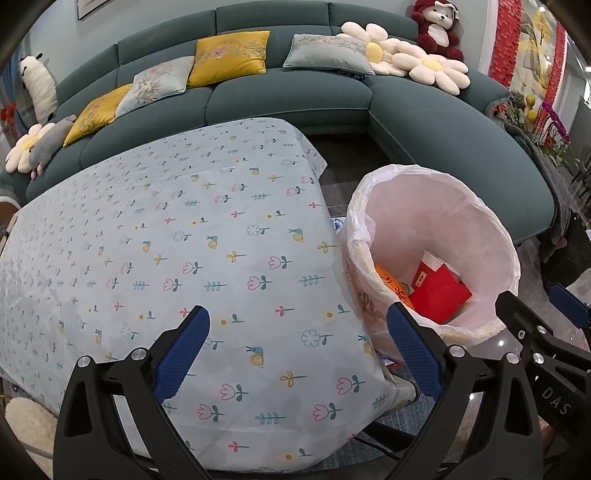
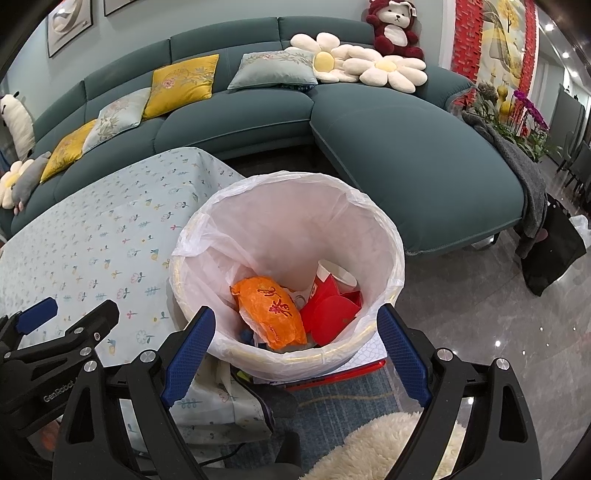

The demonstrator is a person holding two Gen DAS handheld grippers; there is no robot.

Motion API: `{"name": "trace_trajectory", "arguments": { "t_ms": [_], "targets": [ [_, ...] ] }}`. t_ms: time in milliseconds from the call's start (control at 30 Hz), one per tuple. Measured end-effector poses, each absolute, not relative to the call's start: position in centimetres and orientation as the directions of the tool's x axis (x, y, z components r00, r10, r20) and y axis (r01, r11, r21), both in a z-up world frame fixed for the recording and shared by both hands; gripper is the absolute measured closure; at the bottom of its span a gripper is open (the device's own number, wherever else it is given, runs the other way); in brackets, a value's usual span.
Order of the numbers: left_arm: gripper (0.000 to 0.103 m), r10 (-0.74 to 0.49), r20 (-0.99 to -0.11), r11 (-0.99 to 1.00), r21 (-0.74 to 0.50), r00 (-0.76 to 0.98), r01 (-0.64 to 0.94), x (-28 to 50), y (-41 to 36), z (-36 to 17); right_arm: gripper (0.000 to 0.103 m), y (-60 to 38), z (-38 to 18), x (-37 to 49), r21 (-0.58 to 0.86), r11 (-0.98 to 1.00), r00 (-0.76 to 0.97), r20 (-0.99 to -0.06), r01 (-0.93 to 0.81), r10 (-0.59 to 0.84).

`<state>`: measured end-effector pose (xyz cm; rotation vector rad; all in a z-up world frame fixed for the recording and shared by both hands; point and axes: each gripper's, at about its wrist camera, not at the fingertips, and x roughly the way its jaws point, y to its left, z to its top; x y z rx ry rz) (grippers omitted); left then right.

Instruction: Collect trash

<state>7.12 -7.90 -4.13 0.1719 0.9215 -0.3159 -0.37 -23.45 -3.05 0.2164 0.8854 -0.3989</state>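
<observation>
A teal sectional sofa (image 1: 288, 99) curves around the room, lined with yellow cushions (image 1: 231, 57) and pale blue embroidered cushions (image 1: 327, 51), with two white daisy-shaped pillows (image 1: 434, 68) near its corner and a red and white plush bear (image 1: 439, 27) sitting on the backrest above them. At the sofa's far left end lie a grey plush animal (image 1: 51, 142) beside another daisy pillow, and a white plush toy (image 1: 37, 83) leans upright. In front of the sofa a table is covered with a light blue tablecloth printed with flowers and snails (image 1: 177, 258), while potted orchids (image 2: 532, 110) stand beyond the chaise and a grey garment (image 2: 524, 173) hangs over its end.
</observation>
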Motion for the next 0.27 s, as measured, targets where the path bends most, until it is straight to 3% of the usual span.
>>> {"name": "trace_trajectory", "arguments": {
  "t_ms": [267],
  "targets": [
    [0.011, -0.225, -0.796, 0.921, 0.014, 0.562, 0.388, 6.82, -8.27, -3.79, 0.018, -23.56, -3.18, -0.45, -0.017, 0.895, 0.532, -0.799, 0.445, -0.280]
  ]
}}
